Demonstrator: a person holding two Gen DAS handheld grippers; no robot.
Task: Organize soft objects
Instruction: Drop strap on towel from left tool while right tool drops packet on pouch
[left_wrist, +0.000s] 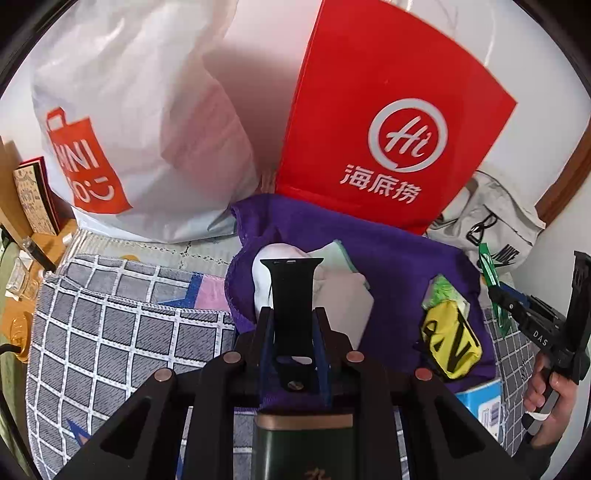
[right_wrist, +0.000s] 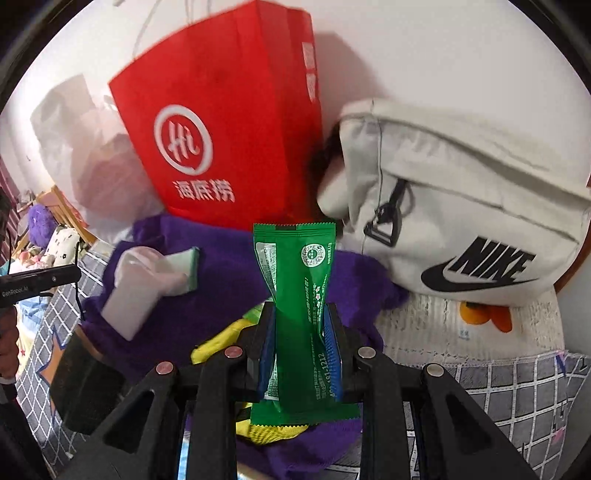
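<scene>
The left gripper (left_wrist: 291, 325) is clamped on a black strap (left_wrist: 291, 295) above the purple cloth (left_wrist: 388, 251). The right gripper (right_wrist: 300, 339) pinches a green sachet (right_wrist: 299, 295) upright over that cloth, in front of the red bag (right_wrist: 221, 129) and white pouch (right_wrist: 461, 206).

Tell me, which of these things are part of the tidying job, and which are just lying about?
Part of the job:
- black strap, clamped in the left tool
- green sachet, clamped in the right tool
- purple cloth
- yellow packet
- probably the bags behind: red bag, white plastic bag, white Nike bag

Just lying about:
- checked blanket
- books
</scene>
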